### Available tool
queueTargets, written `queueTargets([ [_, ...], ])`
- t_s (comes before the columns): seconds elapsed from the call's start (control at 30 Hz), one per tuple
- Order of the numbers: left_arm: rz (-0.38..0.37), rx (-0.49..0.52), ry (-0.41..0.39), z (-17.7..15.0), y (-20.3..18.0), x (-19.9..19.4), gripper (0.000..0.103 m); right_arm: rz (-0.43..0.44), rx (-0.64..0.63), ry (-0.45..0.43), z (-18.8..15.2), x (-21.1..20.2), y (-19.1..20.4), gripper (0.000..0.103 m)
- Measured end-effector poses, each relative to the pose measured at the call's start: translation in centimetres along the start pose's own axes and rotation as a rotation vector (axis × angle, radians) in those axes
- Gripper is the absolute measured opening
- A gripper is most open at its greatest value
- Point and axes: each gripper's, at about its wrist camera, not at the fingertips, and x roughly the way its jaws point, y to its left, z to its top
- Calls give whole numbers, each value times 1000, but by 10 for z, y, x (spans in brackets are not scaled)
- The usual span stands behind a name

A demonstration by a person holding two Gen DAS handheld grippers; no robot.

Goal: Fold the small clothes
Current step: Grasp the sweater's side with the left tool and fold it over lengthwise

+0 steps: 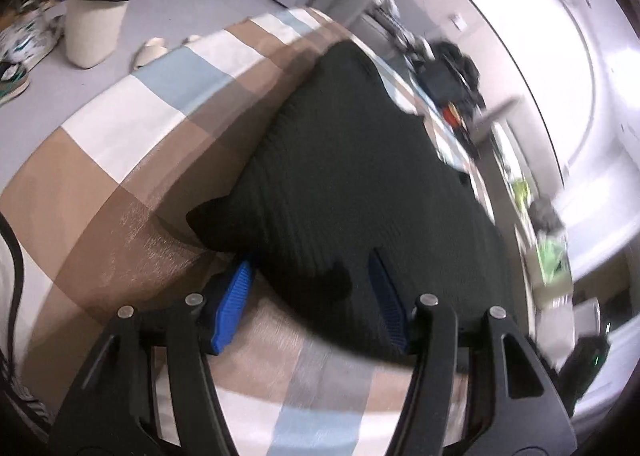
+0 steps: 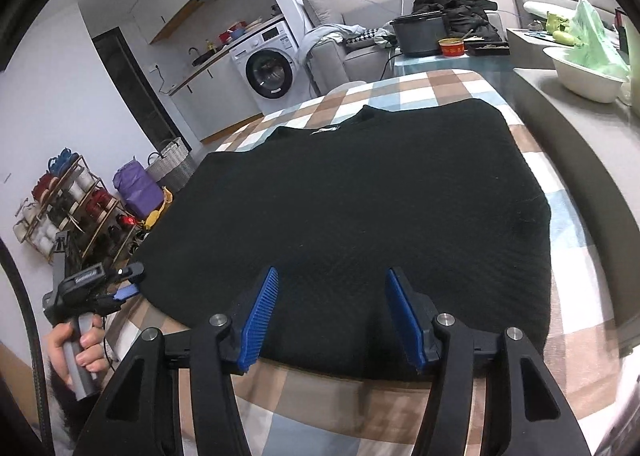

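A black knitted sweater [image 2: 360,192] lies spread flat on a checked tablecloth [image 2: 400,408], collar at the far side. My right gripper [image 2: 332,288] is open, its blue fingers hovering over the sweater's near hem. My left gripper [image 1: 310,280] is open at the sweater's near left corner [image 1: 320,192], with a fold of the hem lying between its blue pads [image 1: 232,304]. In the right wrist view the left gripper [image 2: 124,284] shows at the table's left edge, held by a hand.
A grey ledge with a white bowl [image 2: 584,76] and green bag runs along the right. A cooker pot [image 2: 420,32] and red bowl stand beyond the table. A washing machine [image 2: 268,68], shoe rack [image 2: 68,208] and baskets stand left.
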Motion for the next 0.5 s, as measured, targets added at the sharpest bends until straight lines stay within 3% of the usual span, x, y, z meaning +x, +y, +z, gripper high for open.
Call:
queueTargets([
  [0.07,16,-29,-38,1,-1,3,48,-8,-1,6,-1,2,-1,57],
  [0.13,34,-40,-67,1,-2,6,24,-12,2,10,-2,4,-2,57],
  [0.2,22,-44,-91,1,-3,7,18,-14,3,11,-2,4,-3,57],
  [0.3,27,14,-135,0,-16,3,16,-23,3,15,-4,4,-4,57],
  [0.5,-18,272,-225,10,-77,-18,15,-16,15,23,-6,6,-8,57],
])
